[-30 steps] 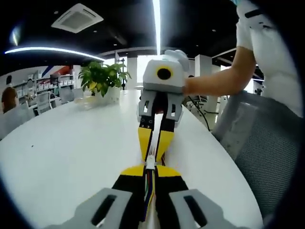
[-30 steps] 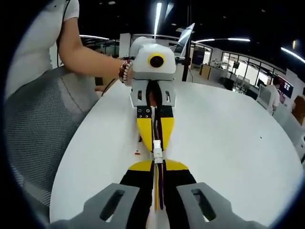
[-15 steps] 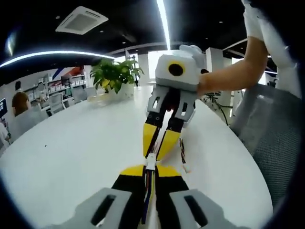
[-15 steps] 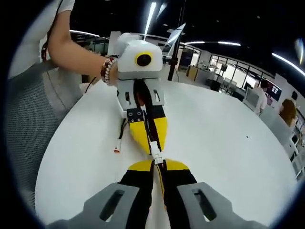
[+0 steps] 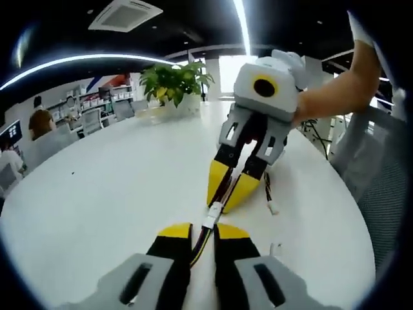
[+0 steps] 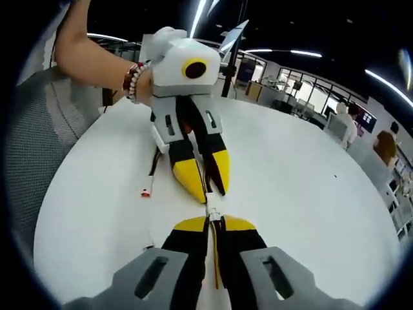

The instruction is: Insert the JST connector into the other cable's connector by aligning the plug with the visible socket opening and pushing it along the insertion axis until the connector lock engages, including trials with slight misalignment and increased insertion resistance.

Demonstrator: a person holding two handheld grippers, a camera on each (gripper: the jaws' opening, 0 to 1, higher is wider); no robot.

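The white JST connector (image 5: 211,217) sits just past my left gripper (image 5: 203,234), which is shut on its coloured wires. My right gripper (image 5: 228,200) reaches in from the upper right, tilted, its yellow fingertips (image 5: 218,182) closed on the other cable right at the connector. In the right gripper view, my right gripper (image 6: 215,226) is shut on its wires, with the white connector (image 6: 211,212) at its tips. The left gripper (image 6: 210,191) points down onto it. Whether the two halves are fully seated is too small to tell.
A loose cable end (image 5: 271,207) hangs beside the right gripper, and another loose cable end (image 6: 146,192) lies on the white table (image 5: 103,187). A potted plant (image 5: 171,80) stands at the far edge. A mesh chair (image 5: 382,187) stands at the table's side. People sit in the background.
Both grippers have tilted away from a straight line, so each now meets the other at an angle. The yellow tips stand a little further apart, with the connector still between them.
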